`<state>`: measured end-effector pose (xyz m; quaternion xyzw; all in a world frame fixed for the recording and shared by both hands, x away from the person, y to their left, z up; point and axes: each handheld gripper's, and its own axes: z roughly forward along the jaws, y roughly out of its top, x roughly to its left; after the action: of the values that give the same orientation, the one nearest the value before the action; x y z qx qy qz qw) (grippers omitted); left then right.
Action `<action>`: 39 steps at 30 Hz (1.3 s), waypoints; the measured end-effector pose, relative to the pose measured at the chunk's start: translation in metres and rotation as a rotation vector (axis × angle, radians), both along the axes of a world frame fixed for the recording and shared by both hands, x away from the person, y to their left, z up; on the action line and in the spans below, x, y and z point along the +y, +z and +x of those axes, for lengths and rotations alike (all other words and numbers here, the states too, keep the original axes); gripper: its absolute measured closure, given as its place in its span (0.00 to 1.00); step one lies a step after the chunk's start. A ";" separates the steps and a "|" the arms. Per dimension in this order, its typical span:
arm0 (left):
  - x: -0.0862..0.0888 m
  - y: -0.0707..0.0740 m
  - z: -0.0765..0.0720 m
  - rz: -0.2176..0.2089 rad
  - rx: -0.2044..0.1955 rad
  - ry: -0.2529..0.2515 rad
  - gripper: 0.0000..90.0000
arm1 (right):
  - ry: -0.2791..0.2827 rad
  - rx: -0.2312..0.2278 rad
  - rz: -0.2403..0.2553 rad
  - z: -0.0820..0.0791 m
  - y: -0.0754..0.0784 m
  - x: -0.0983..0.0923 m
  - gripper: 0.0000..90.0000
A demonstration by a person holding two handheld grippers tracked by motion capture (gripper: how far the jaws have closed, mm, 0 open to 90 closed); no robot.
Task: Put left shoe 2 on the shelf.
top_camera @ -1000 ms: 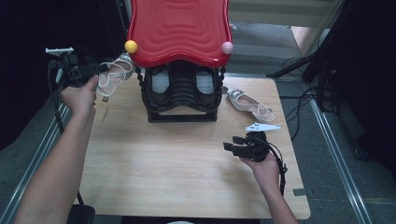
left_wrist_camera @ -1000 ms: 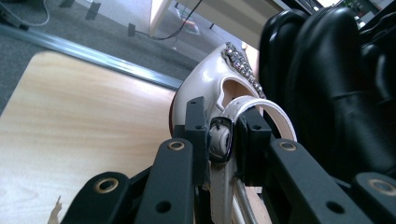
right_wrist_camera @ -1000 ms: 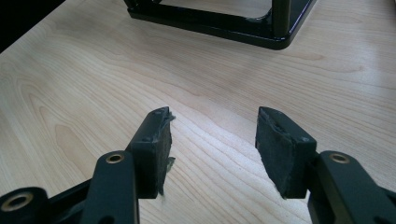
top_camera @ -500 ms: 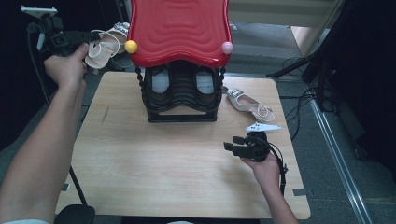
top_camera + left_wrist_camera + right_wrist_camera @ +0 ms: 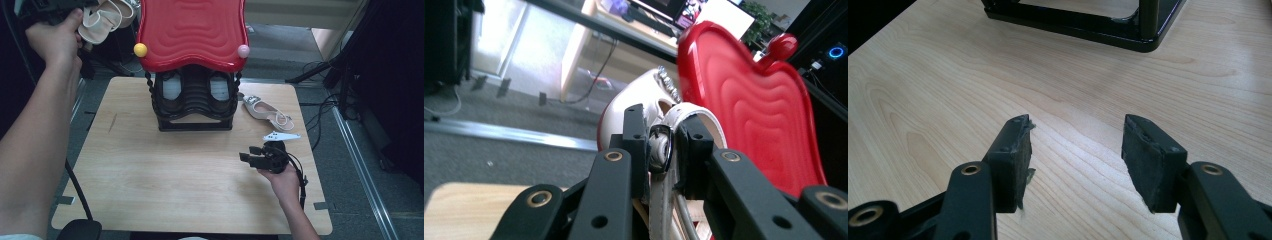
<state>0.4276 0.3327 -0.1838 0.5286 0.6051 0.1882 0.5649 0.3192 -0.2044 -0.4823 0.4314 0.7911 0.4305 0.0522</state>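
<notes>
Two things matter: the left gripper [image 5: 664, 150], clamped on the sandal [image 5: 102, 20] strap high beside the red rack top [image 5: 192, 32], should stay firm, while the right gripper [image 5: 1075, 160] rests with jaws apart over the desk [image 5: 150, 190].

Lab: tripod legs [image 5: 345, 65], floor cables [image 5: 320, 107], monitors [image 5: 689, 12].

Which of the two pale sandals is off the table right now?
The sandal clamped in the left gripper, held up beside the red rack top; the other sandal lies on the table.
</notes>
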 end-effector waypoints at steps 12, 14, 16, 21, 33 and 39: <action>-0.015 0.036 -0.008 -0.013 -0.074 -0.031 0.88 | 0.004 0.003 -0.006 0.001 -0.001 0.002 0.52; -0.024 0.037 -0.005 -0.018 -0.075 -0.049 0.88 | 0.006 0.001 -0.007 0.001 -0.001 0.003 0.52; -0.034 0.037 -0.001 -0.016 -0.079 -0.064 0.88 | 0.004 0.003 -0.007 0.000 -0.001 0.002 0.52; -0.059 0.035 0.008 -0.015 -0.076 -0.099 0.88 | 0.004 -0.005 -0.001 0.000 0.000 0.000 0.52; -0.101 0.021 0.023 -0.022 -0.079 -0.123 0.88 | 0.006 -0.002 0.003 -0.001 0.001 -0.001 0.52; -0.103 0.011 0.024 -0.011 -0.072 -0.122 0.87 | 0.009 -0.002 -0.002 -0.001 0.001 0.000 0.52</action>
<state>0.4513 0.2294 -0.1730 0.5542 0.5519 0.1691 0.5997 0.3183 -0.2044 -0.4816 0.4273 0.7934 0.4305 0.0516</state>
